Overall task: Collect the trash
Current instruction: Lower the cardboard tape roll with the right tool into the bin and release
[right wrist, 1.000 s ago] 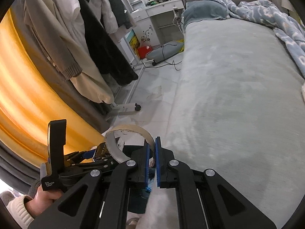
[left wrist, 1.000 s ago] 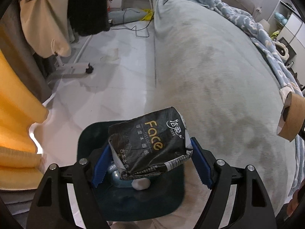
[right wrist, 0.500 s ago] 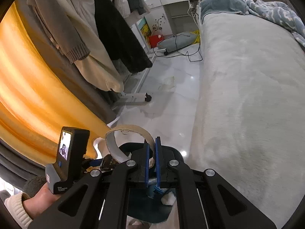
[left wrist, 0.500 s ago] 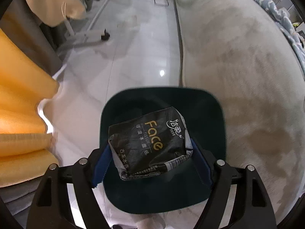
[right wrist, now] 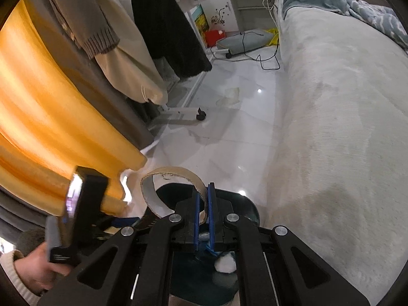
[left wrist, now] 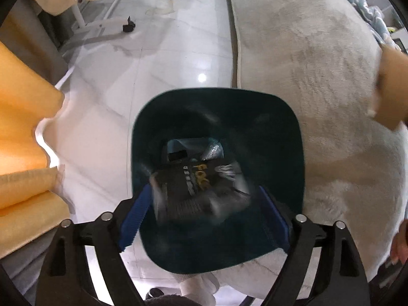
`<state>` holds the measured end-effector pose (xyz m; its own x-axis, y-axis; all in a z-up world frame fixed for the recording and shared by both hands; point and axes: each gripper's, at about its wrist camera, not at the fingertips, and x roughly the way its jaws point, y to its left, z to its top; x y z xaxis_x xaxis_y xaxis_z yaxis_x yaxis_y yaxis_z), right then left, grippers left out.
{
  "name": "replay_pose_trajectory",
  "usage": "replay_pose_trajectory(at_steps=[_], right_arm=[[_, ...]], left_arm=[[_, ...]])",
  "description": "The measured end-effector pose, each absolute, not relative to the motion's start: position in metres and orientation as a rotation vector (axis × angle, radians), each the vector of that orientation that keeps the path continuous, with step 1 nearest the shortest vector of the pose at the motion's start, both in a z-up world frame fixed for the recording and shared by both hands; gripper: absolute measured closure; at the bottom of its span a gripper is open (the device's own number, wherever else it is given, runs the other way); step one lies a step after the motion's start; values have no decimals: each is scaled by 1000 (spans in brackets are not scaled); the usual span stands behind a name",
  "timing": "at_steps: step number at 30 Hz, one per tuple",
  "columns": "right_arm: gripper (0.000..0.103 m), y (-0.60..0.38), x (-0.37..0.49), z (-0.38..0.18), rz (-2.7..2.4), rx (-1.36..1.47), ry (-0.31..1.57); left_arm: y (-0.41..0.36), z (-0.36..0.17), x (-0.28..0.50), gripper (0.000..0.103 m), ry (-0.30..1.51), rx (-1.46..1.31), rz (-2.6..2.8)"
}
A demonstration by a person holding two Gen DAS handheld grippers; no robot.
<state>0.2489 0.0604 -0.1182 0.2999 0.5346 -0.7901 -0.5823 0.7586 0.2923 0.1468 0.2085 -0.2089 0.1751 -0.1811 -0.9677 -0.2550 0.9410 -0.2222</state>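
left wrist view, left to right: orange curtain (left wrist: 23, 107) at the edge, white tiled floor (left wrist: 158, 58), then the dark teal trash bin (left wrist: 285, 132) standing beside the grey plush bed cover (left wrist: 318, 58). left gripper (left wrist: 204, 211) over the bin mouth, jaws opening, blue pads clear of the black tissue pack (left wrist: 199, 186), which is blurred inside the bin; gold "face" lettering is partly legible, smaller print unreadable.

right wrist view: left hand (right wrist: 38, 267) on its gripper handle, low left. right gripper (right wrist: 202, 214) pressed together, pinching a cardboard tape ring (right wrist: 173, 176) above the bin rim. white wad (right wrist: 225, 264) lies in the bin.
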Motion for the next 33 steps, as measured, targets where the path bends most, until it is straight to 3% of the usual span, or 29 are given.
replay_pose_trajectory(at_steps=[6,21,33], right_arm=[[97,78,251,-139,733,-111,1071],[97,127,233,-202,737,-336,1214],[97,141,211,-247,716,-508,1357]], left_arm=[[224,-192,138,13,1344,-365,51],[258,-81,125,23,808,-388,59],[268,-53,115,26,654,-485,-4]])
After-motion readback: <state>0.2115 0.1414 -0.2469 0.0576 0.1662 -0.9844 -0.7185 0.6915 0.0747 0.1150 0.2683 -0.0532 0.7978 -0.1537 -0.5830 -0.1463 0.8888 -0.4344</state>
